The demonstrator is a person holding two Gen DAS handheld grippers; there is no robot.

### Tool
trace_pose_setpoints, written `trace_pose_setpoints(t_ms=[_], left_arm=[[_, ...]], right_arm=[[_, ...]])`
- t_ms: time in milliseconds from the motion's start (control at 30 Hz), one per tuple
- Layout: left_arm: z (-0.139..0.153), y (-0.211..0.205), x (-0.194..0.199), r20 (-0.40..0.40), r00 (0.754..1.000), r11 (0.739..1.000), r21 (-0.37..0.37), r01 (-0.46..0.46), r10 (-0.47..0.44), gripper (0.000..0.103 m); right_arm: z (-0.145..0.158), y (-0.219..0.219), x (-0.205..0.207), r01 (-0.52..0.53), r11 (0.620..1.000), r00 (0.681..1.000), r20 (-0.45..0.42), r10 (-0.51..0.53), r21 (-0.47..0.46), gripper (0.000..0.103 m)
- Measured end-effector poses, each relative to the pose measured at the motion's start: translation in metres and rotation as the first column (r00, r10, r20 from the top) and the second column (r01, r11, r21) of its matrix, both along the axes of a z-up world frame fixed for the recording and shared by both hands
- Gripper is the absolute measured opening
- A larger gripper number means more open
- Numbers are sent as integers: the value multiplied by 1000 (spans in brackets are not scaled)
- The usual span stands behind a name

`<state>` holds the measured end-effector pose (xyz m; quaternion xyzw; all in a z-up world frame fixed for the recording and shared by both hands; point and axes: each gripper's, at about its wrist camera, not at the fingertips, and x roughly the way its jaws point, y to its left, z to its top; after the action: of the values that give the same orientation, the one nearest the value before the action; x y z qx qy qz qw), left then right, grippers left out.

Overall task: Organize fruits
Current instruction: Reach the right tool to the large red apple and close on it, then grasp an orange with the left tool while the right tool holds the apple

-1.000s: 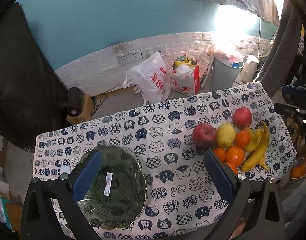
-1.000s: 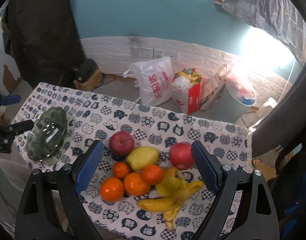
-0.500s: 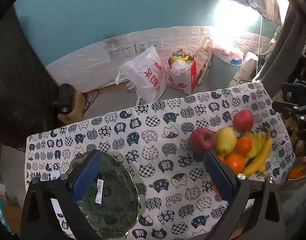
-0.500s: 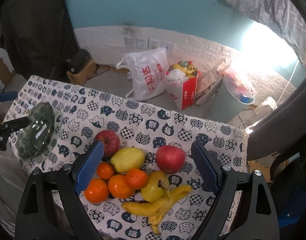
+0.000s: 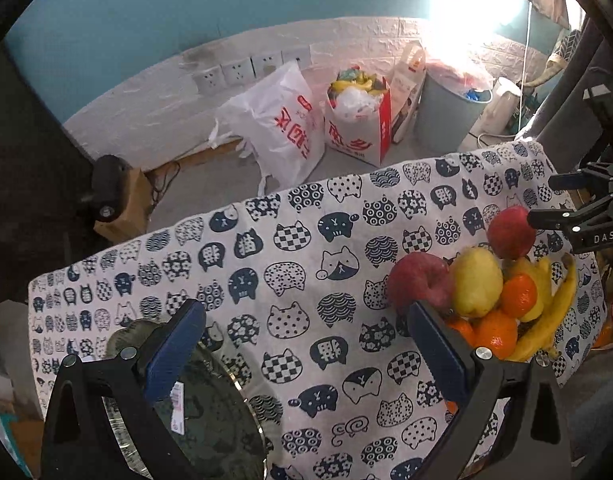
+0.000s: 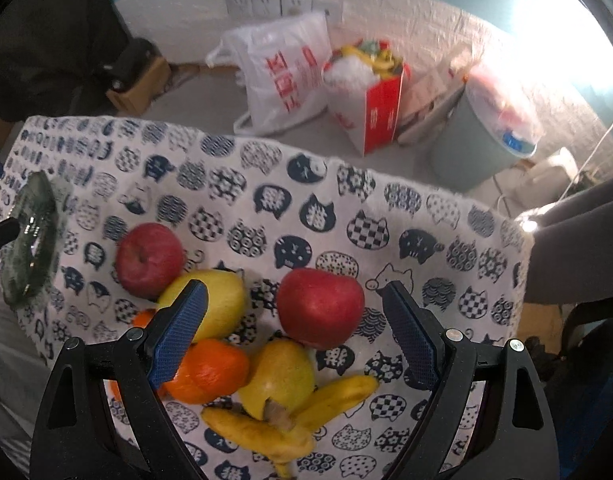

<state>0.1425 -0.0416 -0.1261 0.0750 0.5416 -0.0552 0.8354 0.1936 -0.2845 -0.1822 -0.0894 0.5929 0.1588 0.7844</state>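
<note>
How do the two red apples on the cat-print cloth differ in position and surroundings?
The left red apple lies beyond the right gripper, touching the yellow lemon-shaped fruit and nearer the green glass plate. The right red apple sits between that gripper's open fingers, nearer the camera, so it looks bigger. Both are red, round and ungripped.

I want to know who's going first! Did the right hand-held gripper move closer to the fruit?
Yes. The right hand-held gripper has come down and forward: the red apple now sits between its open fingers, much larger.
</note>
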Motion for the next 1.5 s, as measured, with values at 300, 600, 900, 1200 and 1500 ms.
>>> trace_pose_setpoints(t_ms=[300, 600, 900, 1200, 1500], left_arm=[[-28, -6, 19, -51, 999, 1000, -1, 11, -11, 102], [-49, -11, 24, -91, 996, 1000, 10, 21, -20, 102], [-53, -16, 17, -121, 992, 1000, -15, 21, -23, 102], [-46, -32, 3, -142, 989, 997, -72, 31, -42, 102], [-46, -68, -29, -182, 981, 987, -155, 42, -71, 102]], right_arm=[[-45, -11, 19, 51, 999, 991, -123, -50, 8, 88], [-67, -11, 21, 45, 999, 987, -152, -45, -3, 84], [-70, -13, 24, 50, 999, 989, -142, -50, -4, 77], [-55, -23, 14, 84, 996, 995, -51, -84, 13, 74], [-7, -47, -16, 160, 987, 981, 108, -163, 29, 73]])
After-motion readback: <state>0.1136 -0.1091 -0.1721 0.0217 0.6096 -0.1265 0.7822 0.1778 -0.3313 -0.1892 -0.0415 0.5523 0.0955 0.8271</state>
